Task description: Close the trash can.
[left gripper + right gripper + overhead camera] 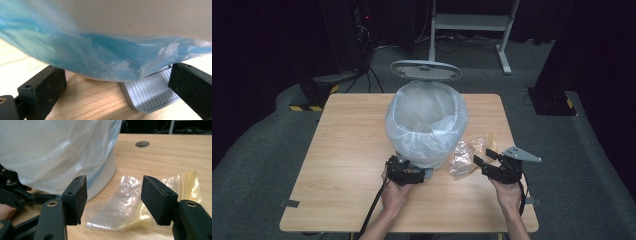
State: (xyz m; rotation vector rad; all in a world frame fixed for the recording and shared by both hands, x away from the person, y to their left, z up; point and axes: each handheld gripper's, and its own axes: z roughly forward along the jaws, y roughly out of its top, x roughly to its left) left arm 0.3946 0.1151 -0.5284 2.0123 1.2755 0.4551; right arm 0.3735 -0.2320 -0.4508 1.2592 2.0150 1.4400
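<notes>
High view | right gripper (482, 161) jaws spread, aimed at clear plastic wrapper (462, 159) on table (342, 150) | left gripper (401, 164) spread at lined pedal bin (427, 125) base

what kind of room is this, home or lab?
Likely a lab or recording studio, not a home: dark curtained walls, a bare wooden table on grey carpet, hazard-striped equipment bases, loose cables, and a pedal bin staged for hand-held gripper work.

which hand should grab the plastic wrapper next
Right. The right gripper hangs over the plastic wrapper with open jaws, while the left gripper sits at the bin's pedal.
</notes>
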